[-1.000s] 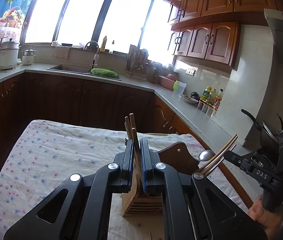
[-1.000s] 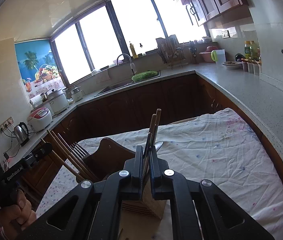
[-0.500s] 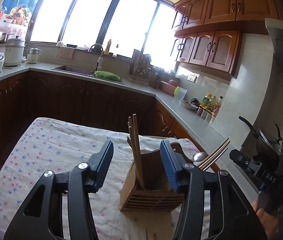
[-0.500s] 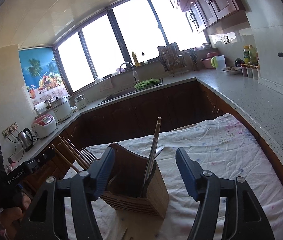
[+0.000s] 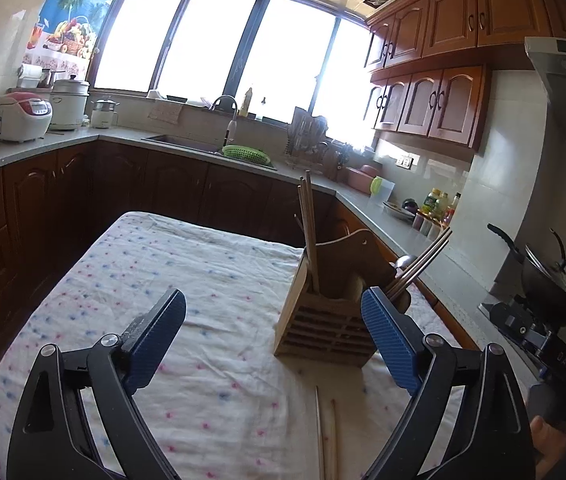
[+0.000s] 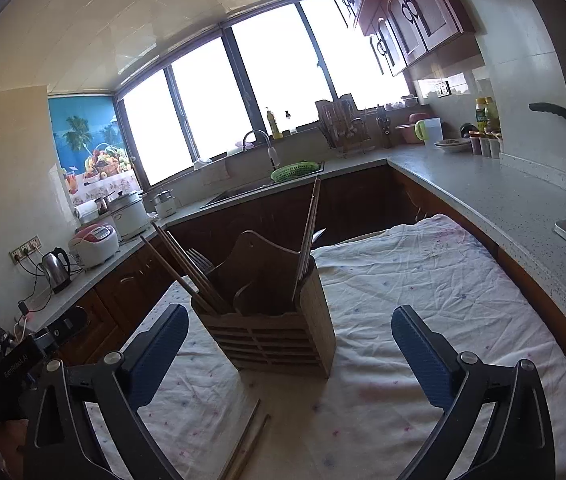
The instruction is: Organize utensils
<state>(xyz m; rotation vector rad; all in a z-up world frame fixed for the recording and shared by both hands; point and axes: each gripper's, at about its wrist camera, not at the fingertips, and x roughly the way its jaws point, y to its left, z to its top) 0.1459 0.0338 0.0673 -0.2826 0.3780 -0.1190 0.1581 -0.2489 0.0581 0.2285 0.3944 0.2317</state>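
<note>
Wooden chopsticks (image 5: 308, 236) now stand released; both tools, previously clamped, are opening, empty.

One wooden holder (image 6: 279, 332); two loose chopsticks (image 6: 249, 440) on cloth; two tools (image 5: 273, 344) (image 6: 289, 354).

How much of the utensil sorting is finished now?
Done: chopsticks and a spoon stand in the wooden holder. In hand: nothing; the left tool and right tool are opening, empty. Left: two chopsticks on the cloth.
</note>
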